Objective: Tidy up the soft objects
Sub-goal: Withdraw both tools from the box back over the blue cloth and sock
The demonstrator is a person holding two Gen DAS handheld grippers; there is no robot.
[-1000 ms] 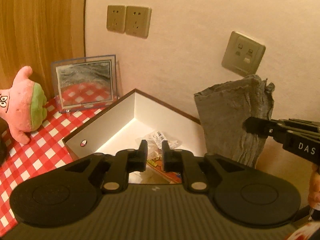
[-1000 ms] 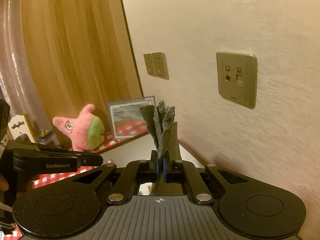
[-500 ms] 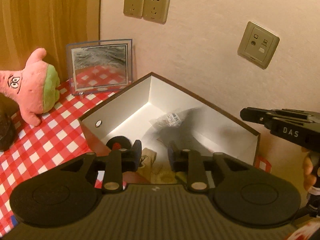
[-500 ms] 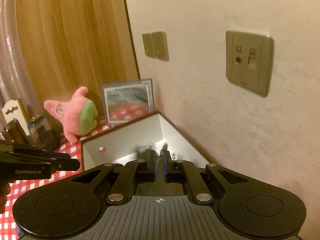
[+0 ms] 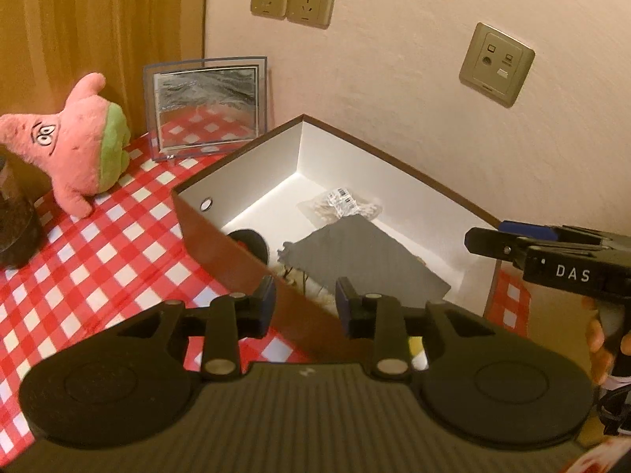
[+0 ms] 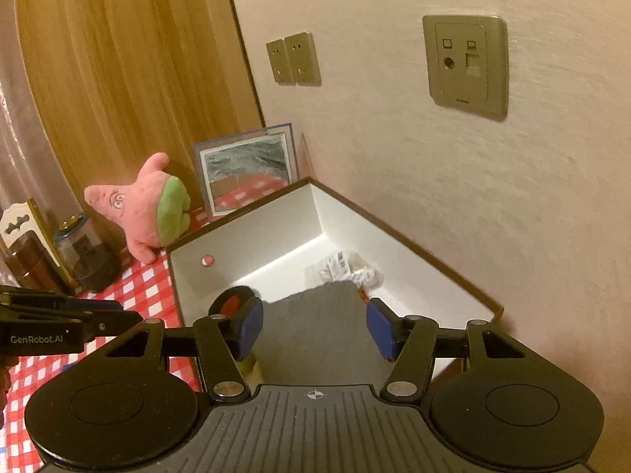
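A folded grey cloth (image 5: 366,260) lies flat inside the white-lined brown box (image 5: 236,165); it also shows in the right wrist view (image 6: 315,331). My right gripper (image 6: 313,325) is open and empty just above the cloth. My left gripper (image 5: 304,303) is open and empty over the box's near wall. A pink star plush with green shorts (image 5: 75,142) stands on the checked cloth left of the box, also in the right wrist view (image 6: 146,205).
The box (image 6: 276,205) also holds a clear plastic packet (image 5: 343,203) and a black and red disc (image 5: 248,240). A framed picture (image 5: 209,110) leans on the wall behind it. Dark jars (image 6: 83,252) stand at far left. The wall is close on the right.
The right gripper lowered the grey cloth into the box and opened, letting it go. The left gripper opened wider and both views pulled back.
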